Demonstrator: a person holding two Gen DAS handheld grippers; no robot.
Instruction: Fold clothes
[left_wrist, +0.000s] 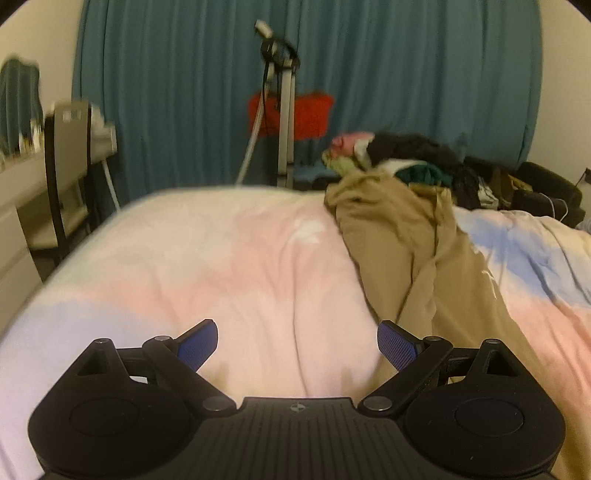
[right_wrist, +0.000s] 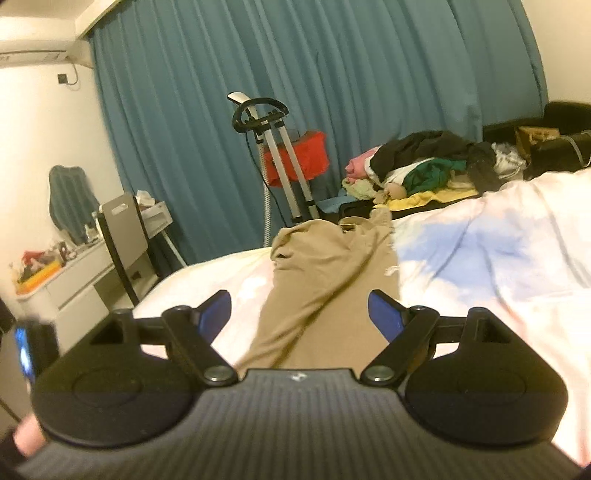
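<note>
Tan trousers (left_wrist: 406, 243) lie lengthwise on a bed with a pink, white and blue cover (left_wrist: 207, 266). In the left wrist view they run from the far right of the bed toward the lower right. My left gripper (left_wrist: 297, 341) is open above the bare cover, just left of the trousers, nothing between its blue pads. In the right wrist view the trousers (right_wrist: 325, 273) stretch away from directly under my right gripper (right_wrist: 299, 314), which is open and held above them without touching the cloth.
A heap of mixed clothes (right_wrist: 428, 166) sits beyond the bed's far right. A garment steamer stand (right_wrist: 273, 155) and a red item (right_wrist: 299, 155) stand before the teal curtain (right_wrist: 295, 74). A chair (right_wrist: 125, 236) and white desk (right_wrist: 74, 280) are on the left.
</note>
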